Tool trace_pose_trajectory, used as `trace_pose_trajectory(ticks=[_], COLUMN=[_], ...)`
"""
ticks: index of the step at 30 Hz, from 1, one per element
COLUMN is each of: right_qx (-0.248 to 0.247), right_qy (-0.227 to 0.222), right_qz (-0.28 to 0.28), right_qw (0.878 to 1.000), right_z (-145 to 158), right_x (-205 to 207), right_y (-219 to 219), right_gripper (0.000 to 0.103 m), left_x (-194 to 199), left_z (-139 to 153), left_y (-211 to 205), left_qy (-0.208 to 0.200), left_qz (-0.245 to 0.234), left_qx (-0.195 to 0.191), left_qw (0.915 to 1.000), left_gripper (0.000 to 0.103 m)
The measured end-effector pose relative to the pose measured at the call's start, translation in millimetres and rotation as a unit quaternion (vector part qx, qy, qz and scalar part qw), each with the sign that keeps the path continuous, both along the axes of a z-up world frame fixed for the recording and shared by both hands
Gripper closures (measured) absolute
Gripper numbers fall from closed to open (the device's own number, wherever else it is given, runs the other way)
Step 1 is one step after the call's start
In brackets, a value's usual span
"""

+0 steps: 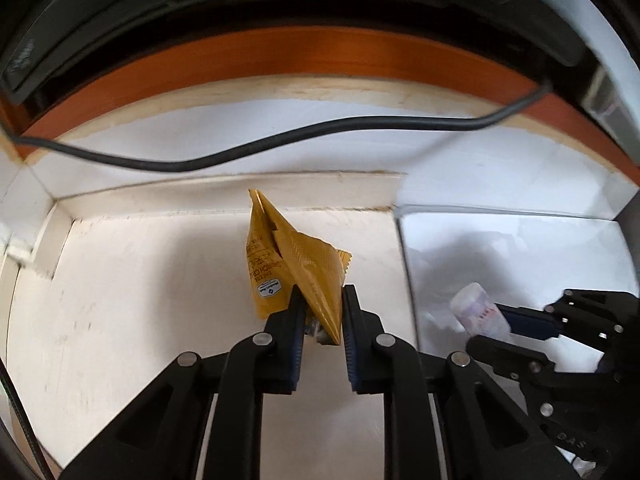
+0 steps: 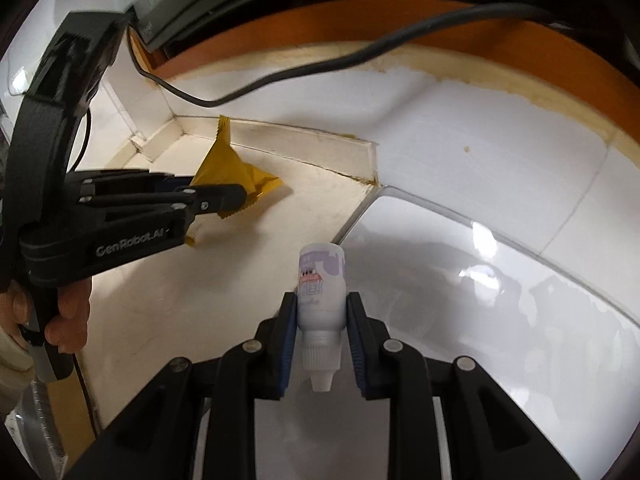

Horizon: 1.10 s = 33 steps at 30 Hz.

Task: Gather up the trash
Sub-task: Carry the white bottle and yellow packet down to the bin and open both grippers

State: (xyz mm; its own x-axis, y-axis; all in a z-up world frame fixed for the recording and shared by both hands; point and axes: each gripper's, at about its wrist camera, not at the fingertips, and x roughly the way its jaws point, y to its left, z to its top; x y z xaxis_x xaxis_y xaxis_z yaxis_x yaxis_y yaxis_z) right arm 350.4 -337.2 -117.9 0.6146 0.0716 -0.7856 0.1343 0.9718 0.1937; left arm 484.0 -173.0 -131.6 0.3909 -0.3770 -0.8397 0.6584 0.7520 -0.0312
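Wrapper first: a yellow snack wrapper [image 1: 298, 276] stands crumpled between my left fingers [image 1: 297, 320], which are narrow and pinch its lower end. Its print is upside down and only partly legible. The left gripper [image 1: 320, 314] hangs over the cream worktop [image 1: 140, 300], near the raised ledge at the back wall. The wrapper's bottom tip is hidden behind the pads, so I cannot tell whether it touches the worktop.

My right gripper [image 2: 322, 320] is clamped on a small white bottle [image 2: 322, 284] with a purple and red label. The fingers [image 2: 289, 340] grip its body on both sides, and its ribbed cap and nozzle point back toward the camera. The label is blurred and I cannot read it. The bottle is held over a glossy white surface [image 2: 480, 320] that adjoins the worktop; its far edge is cut off by the frame.

From the right wrist view the left gripper shows side-on, with a hand [image 2: 60, 316] on its grip, half cut off at the frame edge. A dark cable [image 1: 280, 140] sags across the white wall. Above it run an orange band and a black object, too dark to identify.
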Motion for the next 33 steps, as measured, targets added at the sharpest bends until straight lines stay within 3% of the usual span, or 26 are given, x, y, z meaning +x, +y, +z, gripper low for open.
trace_pose_trajectory(ticks=[8, 19, 25, 33], right_qx=[0.033, 0.044, 0.038, 0.037], right_qy=[-0.014, -0.016, -0.021, -0.017], right_qz=[0.019, 0.09, 0.13, 0.166], right_qw=[0.999, 0.995, 0.991, 0.985], right_z=[24.2, 59.2, 78.3, 81.8], right_x=[-55.7, -175.2, -244.9, -317.7], right_y=[11.8, 32.6, 38.4, 53.4], right_gripper=[0.079, 0.079, 0.079, 0.079], left_x=[-67.0, -221.4, -299.9, -398.9], left_z=[34.8, 102.1, 109.7, 104.1], left_y=[12.0, 28.5, 38.1, 59.8], left_qy=[0.005, 0.0, 0.001, 0.015], left_qz=[0.005, 0.042, 0.078, 0.119], left_qx=[-0.003, -0.021, -0.028, -0.041], left_qw=[1.0, 0.9989, 0.9965, 0.992], left_gripper=[0.089, 0.089, 0.089, 0.089])
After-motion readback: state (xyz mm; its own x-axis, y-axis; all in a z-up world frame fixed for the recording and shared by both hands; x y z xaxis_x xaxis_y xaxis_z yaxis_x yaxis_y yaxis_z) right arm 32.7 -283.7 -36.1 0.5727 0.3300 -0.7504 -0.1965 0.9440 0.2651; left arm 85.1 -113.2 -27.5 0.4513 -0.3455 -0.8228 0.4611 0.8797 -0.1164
